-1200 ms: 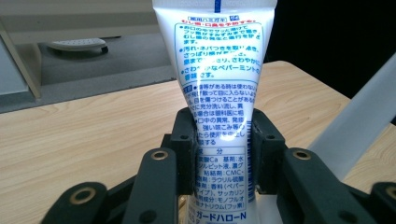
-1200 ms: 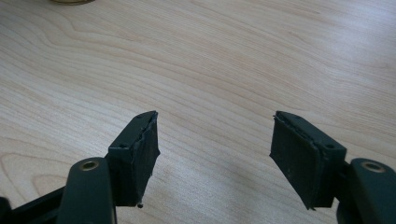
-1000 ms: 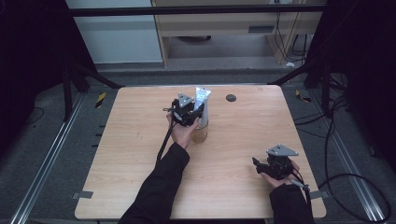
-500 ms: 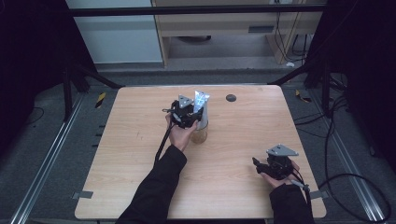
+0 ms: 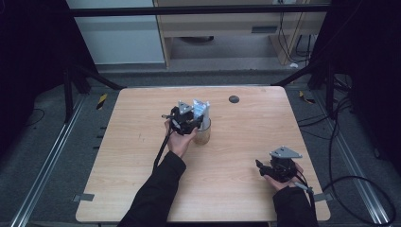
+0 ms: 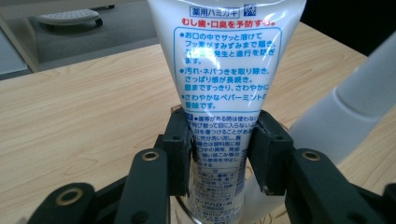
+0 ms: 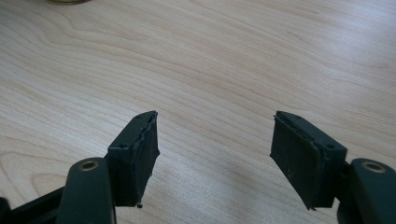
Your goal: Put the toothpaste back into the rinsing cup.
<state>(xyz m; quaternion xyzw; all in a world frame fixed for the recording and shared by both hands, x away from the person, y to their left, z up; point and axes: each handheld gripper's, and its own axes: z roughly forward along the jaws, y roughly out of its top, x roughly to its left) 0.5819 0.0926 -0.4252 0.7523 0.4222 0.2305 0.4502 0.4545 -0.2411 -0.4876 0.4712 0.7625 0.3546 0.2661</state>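
Note:
A white toothpaste tube (image 6: 229, 60) with blue and red print stands upright between the jaws of my left gripper (image 6: 219, 140), which is shut on its lower part. In the high view the tube (image 5: 201, 109) rises out of a clear cup (image 5: 204, 136) near the table's middle, and the left gripper (image 5: 193, 123) sits at the cup's left side. A pale grey rounded handle (image 6: 345, 112) leans beside the tube. My right gripper (image 5: 260, 165) rests low at the table's front right, open, with bare wood between its pads (image 7: 215, 149).
The wooden table (image 5: 142, 165) has a small black disc (image 5: 233, 99) near its far edge. Metal rails run along the floor on both sides. A cabinet and cables stand beyond the far edge.
The left gripper has lowered the tube, which now sits deeper in the cup. The right gripper has not moved.

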